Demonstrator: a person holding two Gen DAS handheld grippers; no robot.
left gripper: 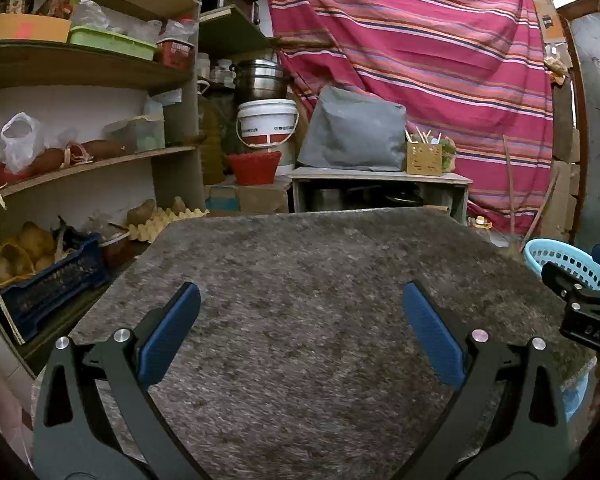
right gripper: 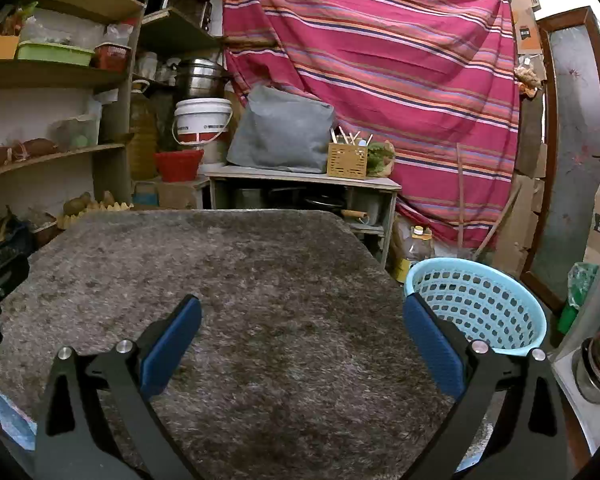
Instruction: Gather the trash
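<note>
I have both claws spread wide and empty over the grey tabletop: the left claw over its middle, the right claw nearer its right edge. I see no trash anywhere on the tabletop, so I can give it no direction or long axis. The blue basket stands just beyond the right edge, upright, mouth up, apparently empty. Either collecting is finished or nothing is laid out yet; I cannot tell.

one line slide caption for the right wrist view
Open right gripper over a bare grey mat, light blue basket alongside.
</note>
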